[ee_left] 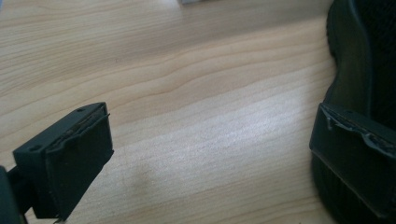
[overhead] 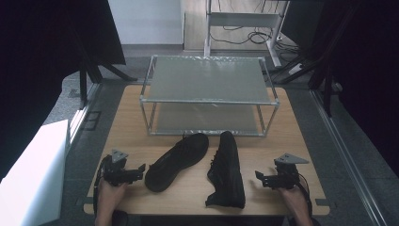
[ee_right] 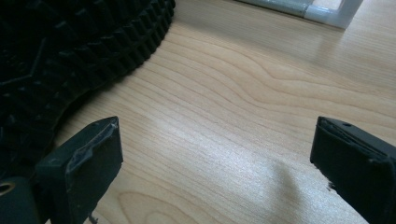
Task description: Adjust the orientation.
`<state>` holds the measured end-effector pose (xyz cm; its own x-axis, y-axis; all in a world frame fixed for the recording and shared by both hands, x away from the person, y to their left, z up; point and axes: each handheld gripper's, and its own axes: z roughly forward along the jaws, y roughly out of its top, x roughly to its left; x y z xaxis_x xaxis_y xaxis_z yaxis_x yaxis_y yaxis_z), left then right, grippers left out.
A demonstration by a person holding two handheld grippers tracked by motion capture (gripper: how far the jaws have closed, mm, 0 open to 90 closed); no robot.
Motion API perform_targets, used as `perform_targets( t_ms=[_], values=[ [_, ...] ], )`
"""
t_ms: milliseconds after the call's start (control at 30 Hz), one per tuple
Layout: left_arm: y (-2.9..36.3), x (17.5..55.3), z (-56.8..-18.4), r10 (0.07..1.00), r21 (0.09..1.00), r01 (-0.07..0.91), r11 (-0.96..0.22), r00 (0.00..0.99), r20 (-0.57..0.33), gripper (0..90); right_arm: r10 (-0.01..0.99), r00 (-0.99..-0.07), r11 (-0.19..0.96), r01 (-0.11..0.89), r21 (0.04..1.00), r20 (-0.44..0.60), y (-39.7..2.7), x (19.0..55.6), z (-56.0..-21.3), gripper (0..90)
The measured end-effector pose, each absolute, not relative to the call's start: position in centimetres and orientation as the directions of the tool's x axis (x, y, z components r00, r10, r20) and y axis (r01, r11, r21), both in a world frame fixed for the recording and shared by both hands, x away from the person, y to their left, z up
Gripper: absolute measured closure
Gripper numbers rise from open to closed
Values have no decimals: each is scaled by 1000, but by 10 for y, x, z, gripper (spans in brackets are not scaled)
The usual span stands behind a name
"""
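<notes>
Meanwhile both tools, left tool [overhead: 139,170] and right tool [overhead: 260,178], rested jaws apart on the desk [overhead: 282,136], flanking two black shoes [overhead: 226,169]

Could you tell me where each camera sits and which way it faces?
High view: above the person's side, looking forward and down at the table, rack, both hands.
Left gripper view: rides the left gripper, open jaws, left shoe.
Right gripper view: rides the right gripper, open jaws, right shoe.
Shared: shoes, table.
</notes>
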<state>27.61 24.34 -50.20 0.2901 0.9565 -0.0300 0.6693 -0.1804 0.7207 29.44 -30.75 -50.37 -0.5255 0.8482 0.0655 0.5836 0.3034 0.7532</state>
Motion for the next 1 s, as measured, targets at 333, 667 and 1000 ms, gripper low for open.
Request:
perform_targets(
  t_ms=[333,667,1000],
  values=[
    [246,276,-496,964,732,666,-142,260,-49,0,841,-535,301,589,750,83,-307,295,-504,41],
    [247,283,-498,969,710,687,-155,246,-26,0,838,-538,298,590,750,89,-305,296,-505,46],
    [244,289,-507,962,694,691,-201,273,7,0,835,-541,296,594,748,100,-304,297,-506,51]
  ],
)
